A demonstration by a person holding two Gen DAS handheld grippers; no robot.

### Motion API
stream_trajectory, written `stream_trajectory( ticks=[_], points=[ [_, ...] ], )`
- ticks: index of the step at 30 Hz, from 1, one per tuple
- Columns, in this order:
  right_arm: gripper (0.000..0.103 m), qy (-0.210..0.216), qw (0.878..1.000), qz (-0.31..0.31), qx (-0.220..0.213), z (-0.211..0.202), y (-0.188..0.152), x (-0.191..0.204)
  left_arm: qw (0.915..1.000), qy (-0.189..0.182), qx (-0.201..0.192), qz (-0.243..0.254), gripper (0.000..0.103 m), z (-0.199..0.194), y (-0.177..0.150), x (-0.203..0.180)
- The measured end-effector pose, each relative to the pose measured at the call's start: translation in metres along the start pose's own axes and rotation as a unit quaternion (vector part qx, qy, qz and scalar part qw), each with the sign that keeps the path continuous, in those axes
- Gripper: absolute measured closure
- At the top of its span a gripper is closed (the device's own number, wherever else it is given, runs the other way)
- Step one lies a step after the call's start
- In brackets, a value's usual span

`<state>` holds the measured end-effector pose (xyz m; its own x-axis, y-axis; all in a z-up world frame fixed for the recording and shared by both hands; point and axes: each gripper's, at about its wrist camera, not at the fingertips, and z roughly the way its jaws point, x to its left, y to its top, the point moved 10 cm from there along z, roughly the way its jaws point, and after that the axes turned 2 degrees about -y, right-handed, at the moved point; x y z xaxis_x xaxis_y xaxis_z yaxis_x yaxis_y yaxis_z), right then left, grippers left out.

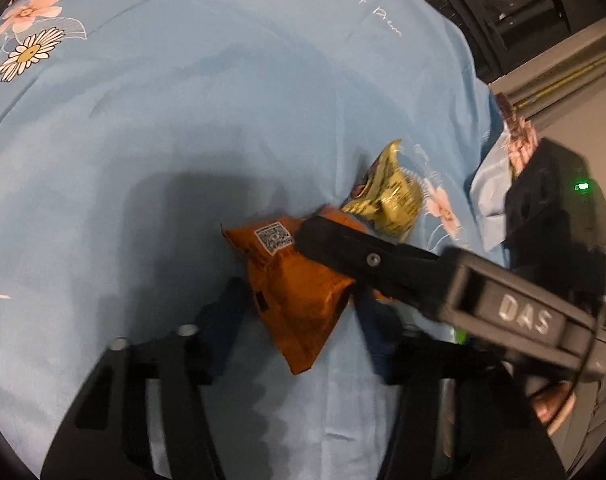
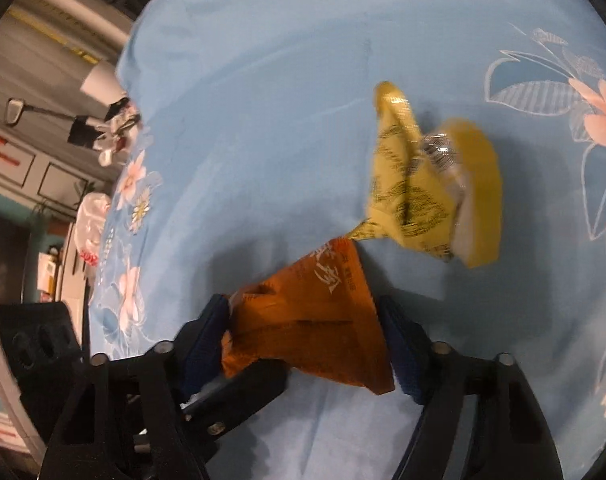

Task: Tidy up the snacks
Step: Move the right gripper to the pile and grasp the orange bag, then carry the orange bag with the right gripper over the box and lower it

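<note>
Left wrist view: the left gripper (image 1: 299, 316) has its jaws partly open around a crinkly orange snack packet (image 1: 295, 304) with a QR code, lying on the worktop's blue flowered cloth (image 1: 183, 120); whether the pads press it I cannot tell. The right gripper's black finger (image 1: 367, 258) crosses over it. A gold foil packet (image 1: 391, 196) lies just beyond.

Right wrist view: the right gripper (image 2: 303, 340) has blue pads against both sides of the orange packet. A yellow foil packet (image 2: 419, 200) shows printed text.
</note>
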<state>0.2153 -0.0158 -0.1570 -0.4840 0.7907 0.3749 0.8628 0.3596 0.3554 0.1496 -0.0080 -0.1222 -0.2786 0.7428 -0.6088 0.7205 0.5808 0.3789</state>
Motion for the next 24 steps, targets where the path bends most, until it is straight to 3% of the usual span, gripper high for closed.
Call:
stream_trajectory(
  ticks=[2, 7, 24],
  points=[
    [0.040, 0.001, 1.000, -0.014, -0.004, -0.002, -0.004, 0.004, 1.0000, -0.003, -0.002, 0.007, 0.058, -0.001, -0.001, -0.001],
    [0.044, 0.031, 0.999, -0.006, -0.012, -0.012, -0.015, 0.007, 0.9995, 0.006, -0.005, 0.030, 0.064, -0.008, -0.009, -0.007],
    [0.046, 0.041, 0.988, 0.050, -0.143, -0.144, -0.092, 0.001, 0.9873, -0.023, -0.024, 0.155, 0.064, -0.068, -0.082, -0.104]
  ],
)
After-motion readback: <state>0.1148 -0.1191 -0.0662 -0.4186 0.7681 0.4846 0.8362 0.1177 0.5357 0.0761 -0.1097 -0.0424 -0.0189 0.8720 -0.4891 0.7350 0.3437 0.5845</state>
